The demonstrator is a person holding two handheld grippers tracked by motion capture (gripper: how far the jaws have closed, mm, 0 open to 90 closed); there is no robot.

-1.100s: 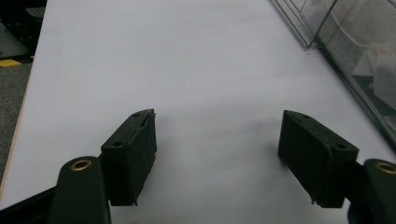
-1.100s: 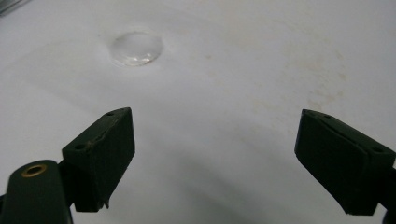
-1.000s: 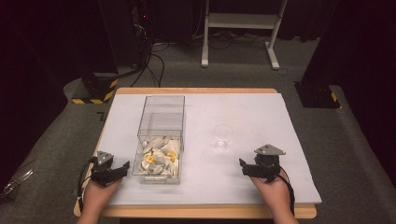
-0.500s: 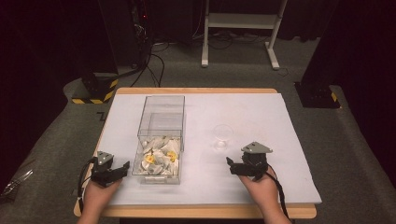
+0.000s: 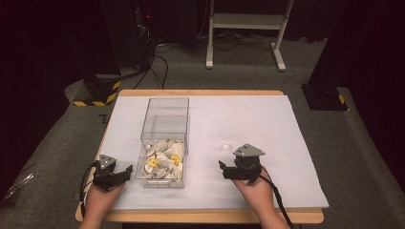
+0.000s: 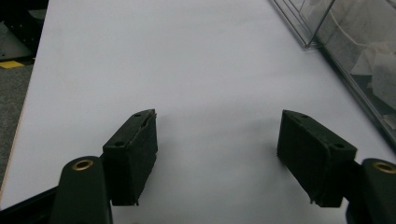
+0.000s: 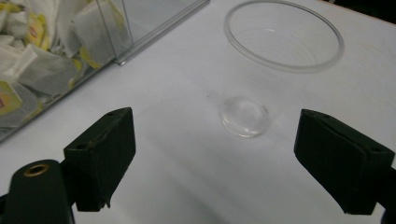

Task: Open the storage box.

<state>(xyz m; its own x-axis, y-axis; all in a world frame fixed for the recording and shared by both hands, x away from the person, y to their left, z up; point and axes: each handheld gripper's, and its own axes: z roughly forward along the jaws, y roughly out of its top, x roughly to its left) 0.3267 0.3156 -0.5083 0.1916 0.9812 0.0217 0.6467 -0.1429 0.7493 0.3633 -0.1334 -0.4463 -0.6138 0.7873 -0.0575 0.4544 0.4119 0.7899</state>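
The right gripper has its jaws wide apart and empty; the clear plastic cup stands upright just ahead of them, beside the clear box of tea bags. The left gripper, also open and empty, waits on the box's other side, farther from the cup.

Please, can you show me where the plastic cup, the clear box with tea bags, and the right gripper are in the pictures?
plastic cup [image 7: 283, 42], right gripper view, on its far rim.
clear box [image 5: 165, 114], high view, on its empty far end wall.
right gripper [image 5: 223, 168], high view, between the tips of its open jaws.
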